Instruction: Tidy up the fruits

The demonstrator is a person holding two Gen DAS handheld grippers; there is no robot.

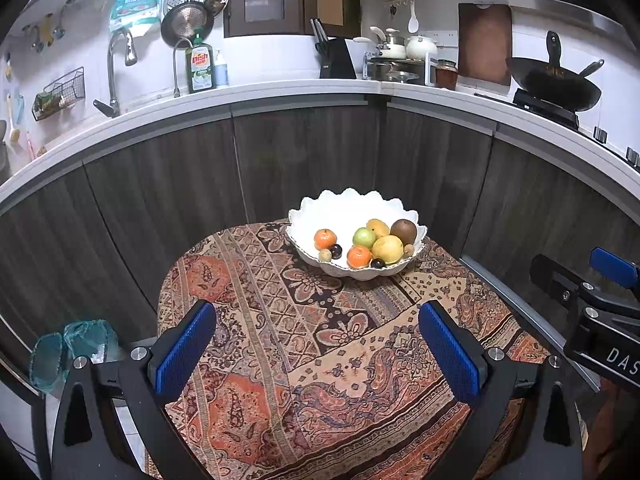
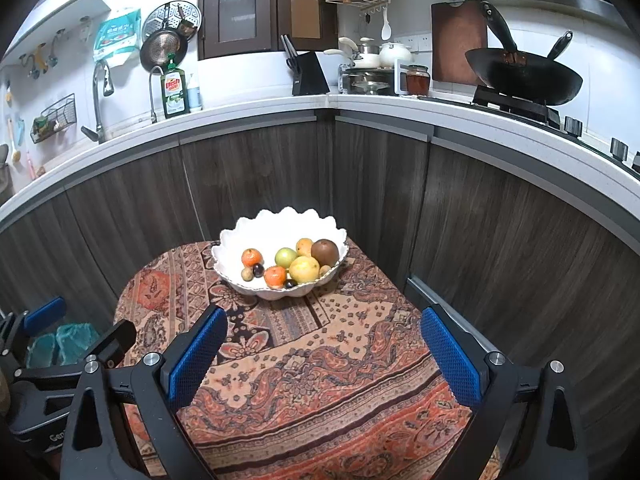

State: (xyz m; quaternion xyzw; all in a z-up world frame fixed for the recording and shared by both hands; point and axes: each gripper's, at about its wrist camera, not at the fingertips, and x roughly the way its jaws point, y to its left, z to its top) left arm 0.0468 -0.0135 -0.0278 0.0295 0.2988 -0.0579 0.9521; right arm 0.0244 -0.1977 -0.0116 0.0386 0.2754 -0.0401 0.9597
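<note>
A white scalloped bowl [image 1: 344, 208] [image 2: 272, 226] stands at the far end of a small table under a patterned cloth [image 1: 304, 344] [image 2: 320, 376]. Inside it lie two oranges [image 1: 325, 238] [image 2: 251, 257], a green apple [image 1: 364, 237] [image 2: 285, 257], a yellow pear [image 1: 387, 249] [image 2: 304, 269], a brown kiwi [image 1: 403, 231] [image 2: 325, 251], a mango and several small dark and tan fruits. My left gripper [image 1: 318, 348] is open over the near cloth, nothing between its blue pads. My right gripper [image 2: 322, 354] is open likewise, well short of the bowl. The right gripper also shows at the left wrist view's right edge.
Dark wood cabinet fronts under a white counter [image 1: 280, 92] wrap around behind the table. The counter carries a faucet, a dish soap bottle [image 1: 200, 66], a knife block, pots and a wok [image 2: 524, 74]. Teal plastic bags [image 1: 72, 348] sit on the floor at the left.
</note>
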